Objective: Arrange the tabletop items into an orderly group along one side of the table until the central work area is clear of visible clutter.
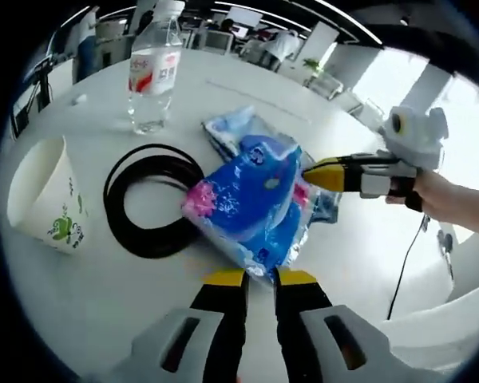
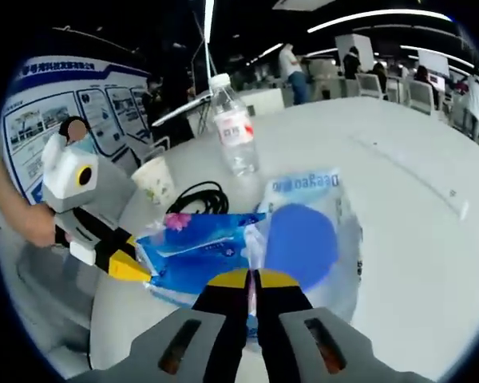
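Note:
A blue tissue pack (image 1: 239,203) with a pink end lies mid-table, and my left gripper (image 1: 260,278) is shut on its near plastic edge. Partly under it lies a clear bag (image 1: 238,128) holding a blue disc. My right gripper (image 1: 310,172) comes in from the right, its yellow tips pinched on that bag's side. In the right gripper view the right gripper (image 2: 251,281) is shut on the clear bag (image 2: 303,231). There the left gripper (image 2: 137,271) grips the left end of the tissue pack (image 2: 191,247).
A black cable coil (image 1: 148,199) (image 2: 198,198) lies beside the packs. Beyond it stand a water bottle (image 1: 154,72) (image 2: 235,132) and a paper cup (image 1: 44,195) (image 2: 156,179). The white round table (image 1: 247,80) (image 2: 399,159) is bare farther out. People and chairs stand behind it.

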Tool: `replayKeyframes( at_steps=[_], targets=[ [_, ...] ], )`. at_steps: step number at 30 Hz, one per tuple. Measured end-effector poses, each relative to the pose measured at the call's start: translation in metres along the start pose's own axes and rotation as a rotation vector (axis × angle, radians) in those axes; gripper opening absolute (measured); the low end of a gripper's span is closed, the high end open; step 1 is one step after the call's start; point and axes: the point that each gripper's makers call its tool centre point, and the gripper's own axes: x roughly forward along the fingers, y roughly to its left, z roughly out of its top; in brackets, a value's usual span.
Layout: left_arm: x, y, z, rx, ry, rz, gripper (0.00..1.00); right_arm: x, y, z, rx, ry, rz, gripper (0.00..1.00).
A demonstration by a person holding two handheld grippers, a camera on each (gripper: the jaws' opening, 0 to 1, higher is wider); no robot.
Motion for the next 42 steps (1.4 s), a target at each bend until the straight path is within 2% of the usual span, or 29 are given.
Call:
replayKeyframes(
  at_steps=[8,14,18,28,33,38,42],
  targets=[
    [-0.006,0.005,0.004,0.004,-0.004,0.006,0.04,-0.013,0.009,0.000,0.017,-0.030,-0.010,0.00],
    [-0.009,0.000,0.009,0.030,-0.010,-0.009,0.02,-0.028,0.012,0.001,0.034,-0.058,-0.042,0.00],
    [-0.012,-0.009,0.014,0.094,-0.008,-0.028,0.01,-0.040,0.013,0.001,0.056,-0.086,-0.074,0.00],
    [-0.013,-0.028,0.020,0.151,0.002,-0.087,0.00,-0.069,0.015,-0.005,0.085,-0.120,-0.148,0.00],
    [-0.010,-0.043,0.021,0.205,0.020,-0.123,0.00,-0.090,0.014,-0.013,0.130,-0.151,-0.202,0.00],
    [-0.007,-0.057,0.020,0.224,0.034,-0.155,0.00,-0.108,0.014,-0.025,0.161,-0.163,-0.240,0.00],
    [-0.003,-0.074,0.019,0.288,0.045,-0.185,0.00,-0.123,0.010,-0.031,0.179,-0.179,-0.276,0.00]
  ],
)
